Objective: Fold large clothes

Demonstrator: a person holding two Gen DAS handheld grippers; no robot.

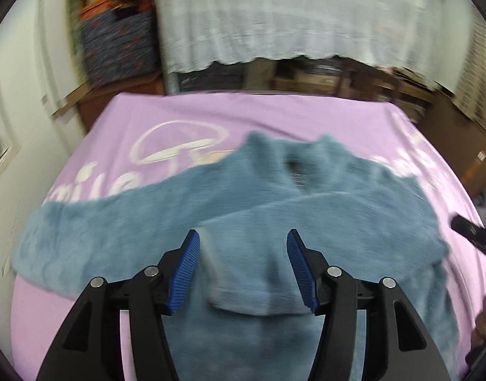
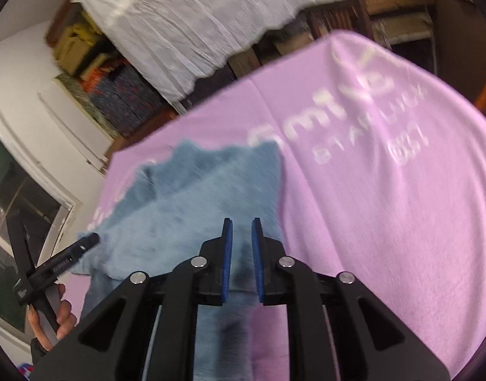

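A fuzzy blue-grey sweater (image 1: 243, 197) lies spread on a lilac cloth (image 1: 122, 117) with white print. One sleeve is folded across its body and the other stretches out to the left. My left gripper (image 1: 243, 238) is open above the sweater's middle, holding nothing. My right gripper (image 2: 242, 225) hovers over the sweater's right edge (image 2: 211, 190) with its jaws nearly together and a narrow gap between the pads; nothing is visibly pinched. The right gripper's tip (image 1: 465, 228) shows at the right edge of the left wrist view.
The lilac cloth (image 2: 385, 206) covers the whole table. Behind it hangs a white cloth (image 1: 290, 16) over furniture, with patterned boxes (image 1: 119, 41) on a shelf at left. The left gripper's body and the hand on it (image 2: 49, 270) show at lower left in the right wrist view.
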